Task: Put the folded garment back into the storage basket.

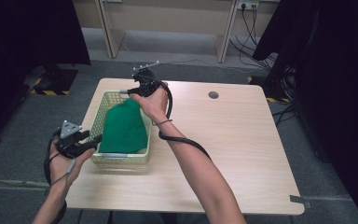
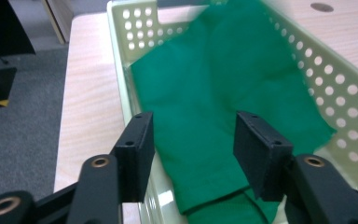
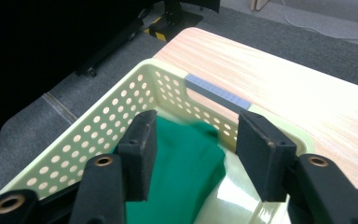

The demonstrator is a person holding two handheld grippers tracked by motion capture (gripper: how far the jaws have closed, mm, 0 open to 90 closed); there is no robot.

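I read this as the tail end of putting the green cloth [image 1: 125, 128] into the pale perforated basket [image 1: 103, 106] on the desk [image 1: 223, 140]. The cloth lies inside the basket, loosely folded, its far end riding up near the far wall under my right hand [image 1: 153, 103]. My left gripper [image 1: 93, 140] sits at the near end of the basket, jaws apart with the cloth below and beyond them, nothing pressed between the pads. My right gripper [image 1: 129, 92] hangs over the far end, jaws likewise apart, looking down at the cloth and the grey strip [image 3: 218, 92] on the rim. So the drop looks done; what I judge is left is pulling both hands clear, and maybe flattening the cloth if it must lie neat

Hard to settle: in the left gripper view the near edge of the cloth runs under the jaws and out of frame, so I cannot tell whether it hangs over the rim. From above, my right hand covers the cloth's far end. The basket floor is mostly covered
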